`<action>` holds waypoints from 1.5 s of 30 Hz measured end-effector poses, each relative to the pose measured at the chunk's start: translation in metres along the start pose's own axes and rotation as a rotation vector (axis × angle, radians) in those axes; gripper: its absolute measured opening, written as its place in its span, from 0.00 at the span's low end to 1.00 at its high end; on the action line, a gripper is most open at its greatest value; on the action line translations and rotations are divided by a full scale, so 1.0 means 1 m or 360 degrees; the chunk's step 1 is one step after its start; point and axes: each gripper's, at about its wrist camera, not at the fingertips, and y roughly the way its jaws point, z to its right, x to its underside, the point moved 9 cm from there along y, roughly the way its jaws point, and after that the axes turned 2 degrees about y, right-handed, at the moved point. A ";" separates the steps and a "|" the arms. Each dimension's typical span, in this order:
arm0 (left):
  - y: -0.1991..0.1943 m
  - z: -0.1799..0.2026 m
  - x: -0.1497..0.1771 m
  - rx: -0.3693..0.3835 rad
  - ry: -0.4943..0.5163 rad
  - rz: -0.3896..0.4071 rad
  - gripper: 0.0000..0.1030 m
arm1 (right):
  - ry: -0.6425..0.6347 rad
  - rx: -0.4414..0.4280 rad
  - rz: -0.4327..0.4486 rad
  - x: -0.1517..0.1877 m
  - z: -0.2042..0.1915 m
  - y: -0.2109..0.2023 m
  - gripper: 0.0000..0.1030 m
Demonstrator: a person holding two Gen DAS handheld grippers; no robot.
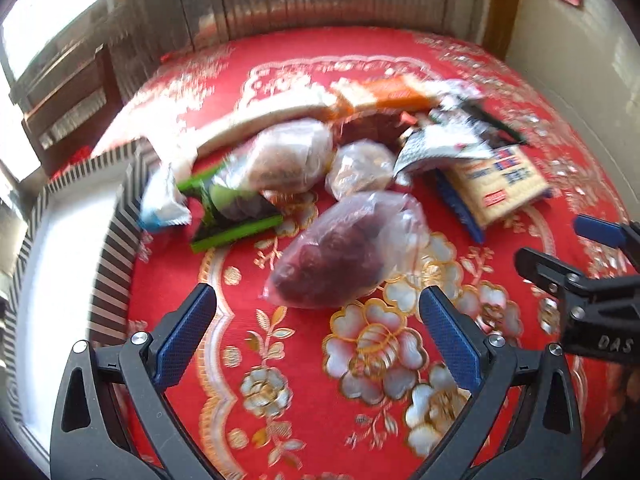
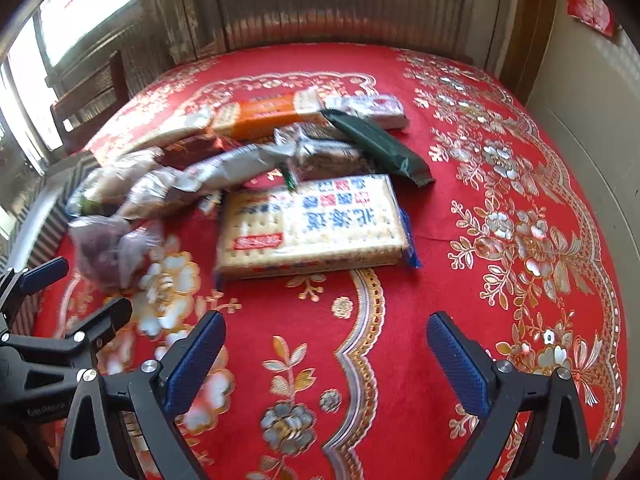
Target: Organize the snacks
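A heap of snacks lies on the red flowered tablecloth [image 1: 304, 360]. Nearest my left gripper [image 1: 316, 312] is a clear bag of dark red fruit [image 1: 340, 256]; the gripper is open just short of it. Behind are two clear bags of brownish snacks [image 1: 292, 156], a green packet [image 1: 232, 216] and a long orange cracker pack [image 1: 384, 94]. My right gripper [image 2: 326, 342] is open over bare cloth, in front of a large flat cracker pack [image 2: 316, 228]. A dark green packet [image 2: 380, 146] and a silver wrapper [image 2: 240, 164] lie behind it.
A black-and-white striped box [image 1: 116, 240] with a white inside stands at the table's left edge. A wooden chair [image 2: 88, 96] and a window are beyond on the left. A radiator-like panel [image 2: 340, 8] runs behind the table, and a pale wall is at the right.
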 end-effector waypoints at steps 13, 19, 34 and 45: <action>-0.009 -0.055 -0.008 0.0104 -0.0250 -0.0084 0.99 | -0.0113 -0.0024 0.0043 -0.021 -0.024 -0.028 0.97; 0.003 -0.078 0.009 0.0085 -0.0278 -0.0178 0.99 | -0.0120 -0.0022 0.0054 -0.025 -0.025 -0.033 0.97; -0.015 -0.051 -0.009 0.0246 -0.0152 -0.0080 0.99 | -0.0033 -0.0071 0.0009 -0.023 -0.020 -0.030 0.97; 0.010 0.018 -0.014 0.0343 0.0220 -0.0116 0.97 | -0.0004 -0.0105 -0.0035 -0.016 -0.010 -0.028 0.97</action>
